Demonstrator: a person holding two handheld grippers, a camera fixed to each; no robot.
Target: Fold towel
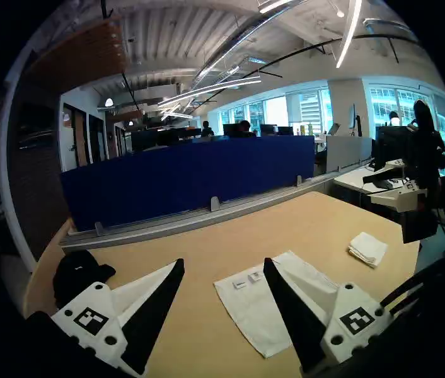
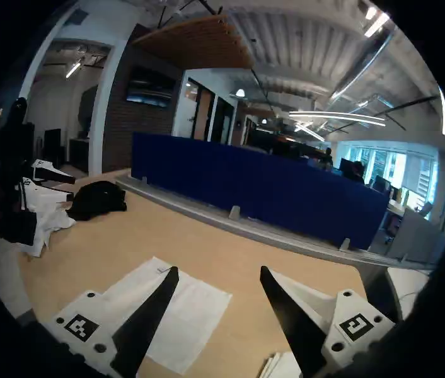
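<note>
A white towel [image 1: 257, 305] lies spread flat on the wooden table [image 1: 323, 220], its labels facing up. My left gripper [image 1: 222, 261] hovers above the table, open and holding nothing; its right finger overlaps the towel's middle. In the right gripper view the same towel [image 2: 188, 312] lies low and left of centre. My right gripper [image 2: 219, 269] is open above it with nothing between its fingers. Each gripper appears in the other's view: the right one [image 1: 404, 196] at the far right, the left one [image 2: 43, 173] at the far left.
A small folded white towel [image 1: 369, 247] sits near the table's right edge, and its corner [image 2: 279, 366] lies under my right gripper. A black cloth bundle [image 1: 77, 272] [image 2: 98, 198] lies at the table's left end. A blue divider [image 1: 191, 176] lines the back edge. White cloth [image 2: 49, 220] is heaped below the left gripper.
</note>
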